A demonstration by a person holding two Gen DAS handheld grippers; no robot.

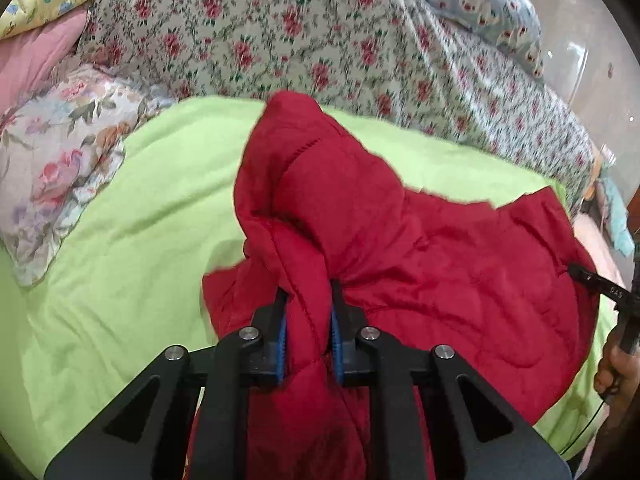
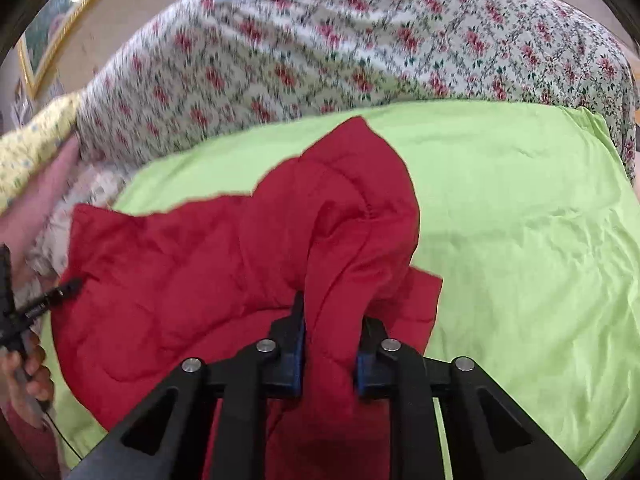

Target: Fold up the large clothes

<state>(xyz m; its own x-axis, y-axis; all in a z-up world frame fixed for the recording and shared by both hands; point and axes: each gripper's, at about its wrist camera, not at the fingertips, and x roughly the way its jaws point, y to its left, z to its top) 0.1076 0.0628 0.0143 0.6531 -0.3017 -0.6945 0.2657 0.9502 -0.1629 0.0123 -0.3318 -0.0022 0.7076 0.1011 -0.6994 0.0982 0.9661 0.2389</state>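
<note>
Left tool (image 1: 308,312) pinches a bunched fold of the red quilted padded jacket (image 1: 440,264); right tool (image 2: 330,328) likewise clamps a fold of it. Jacket lies rumpled on lime-green bed sheet (image 1: 120,264), floral rose-print quilt (image 1: 280,28) behind.

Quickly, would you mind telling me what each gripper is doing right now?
Left gripper: shut on the red quilted jacket, a bunched fold between its fingers.
Right gripper: shut on the red quilted jacket, gripping another bunched fold.
</note>
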